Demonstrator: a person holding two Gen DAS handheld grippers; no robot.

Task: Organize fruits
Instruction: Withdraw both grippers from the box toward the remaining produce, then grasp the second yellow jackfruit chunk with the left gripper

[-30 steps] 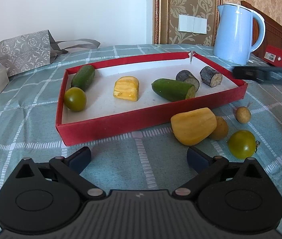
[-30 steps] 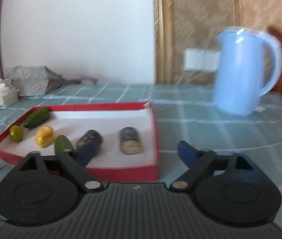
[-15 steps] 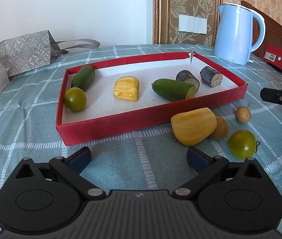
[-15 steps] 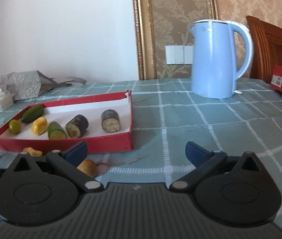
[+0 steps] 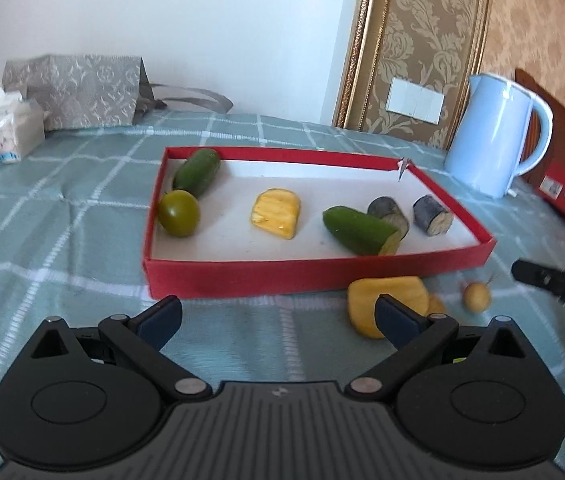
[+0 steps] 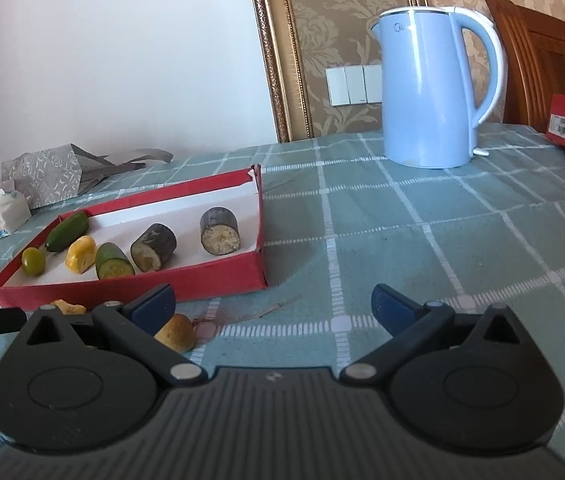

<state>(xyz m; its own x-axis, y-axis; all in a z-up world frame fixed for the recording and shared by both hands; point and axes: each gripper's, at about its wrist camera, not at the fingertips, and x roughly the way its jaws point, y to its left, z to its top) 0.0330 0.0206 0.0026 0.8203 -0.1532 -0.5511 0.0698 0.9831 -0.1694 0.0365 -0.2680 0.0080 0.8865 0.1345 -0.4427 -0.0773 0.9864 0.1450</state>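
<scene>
Red cardboard walls ring the shallow tray [image 5: 314, 276], which sits on the checked cloth of the bench [image 5: 62, 216]. Inside lie two green cucumber pieces, a green tomato [image 5: 178, 213], a ridged yellow chunk [image 5: 276, 219] and two dark cane stubs. Loose fruit lies outside the tray's near wall: a yellow wedge [image 5: 366, 300] just beyond the left tool [image 5: 278, 314], partly behind its right finger, and a small round longan [image 5: 476, 297] farther right. The left tool is wide open and holds nothing. The right tool [image 6: 272, 306] is also spread wide and empty, with a tan longan [image 6: 176, 332] beside its left finger. Open cloth stretches right of the tray toward the smooth blue kettle [image 6: 430, 92].
</scene>
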